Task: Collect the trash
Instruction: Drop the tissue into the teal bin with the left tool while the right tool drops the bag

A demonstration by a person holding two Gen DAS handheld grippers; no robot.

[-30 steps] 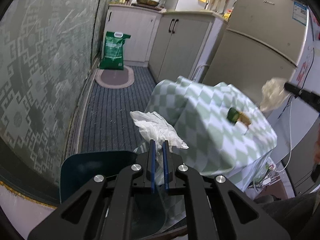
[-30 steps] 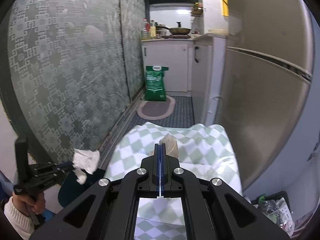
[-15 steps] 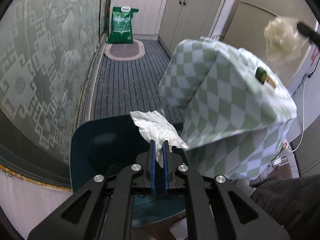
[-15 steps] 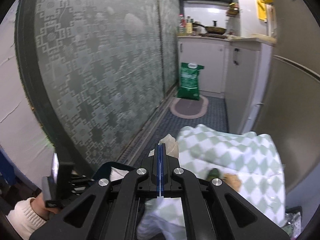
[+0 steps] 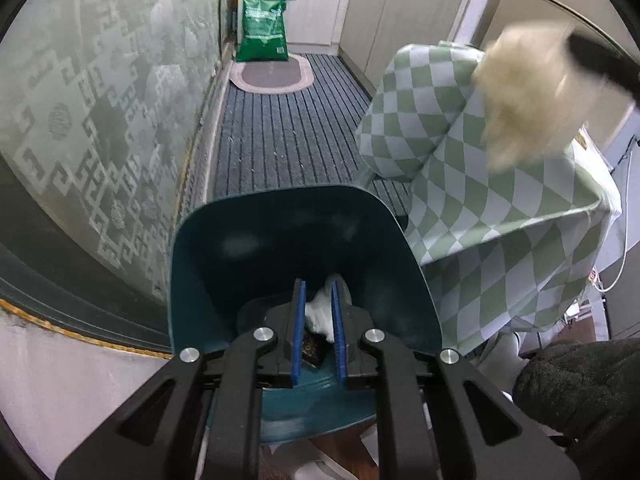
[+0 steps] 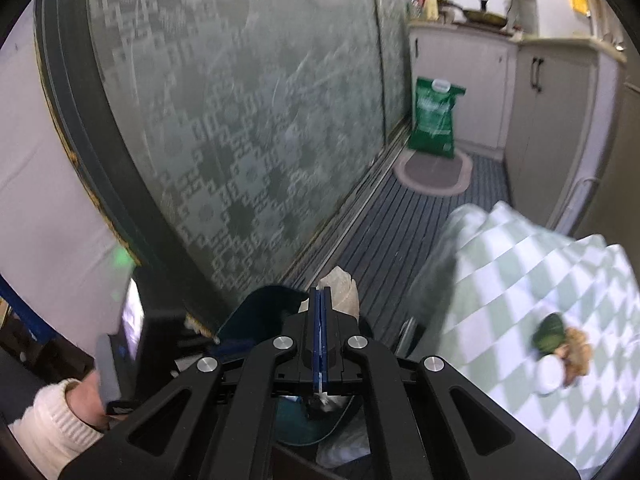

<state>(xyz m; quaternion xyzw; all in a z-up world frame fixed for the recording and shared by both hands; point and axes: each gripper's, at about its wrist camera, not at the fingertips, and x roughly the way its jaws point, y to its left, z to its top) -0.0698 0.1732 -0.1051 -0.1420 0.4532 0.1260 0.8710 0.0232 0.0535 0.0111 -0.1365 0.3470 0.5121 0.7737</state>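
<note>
Right in front of me the left gripper (image 5: 318, 320) is hanging over the dark teal plastic bin (image 5: 296, 240), its blue fingers now parted a little; a second ago they were pinched on the crumpled white tissue (image 5: 322, 312), which was standing up above the tips, and that tissue is now lying down inside the bin beside a small dark scrap, seemingly free of the pads, though I cannot be sure. So one piece is looking delivered. Just beyond, the right gripper (image 6: 320, 300) is swinging in from the table side, fingers pressed tight on a beige crumpled paper wad (image 6: 340, 290), which is now hovering near the bin's rim rather than over the cloth as before; I'd judge it goes in next. Further off, on the green-and-white checked tablecloth (image 6: 540, 280), a blurred dark green scrap with brownish bits (image 6: 560, 340) is waiting to be collected. At the far end of the striped floor mat (image 5: 288, 128), a green sack (image 5: 264, 24) is leaning by the cabinets.
</note>
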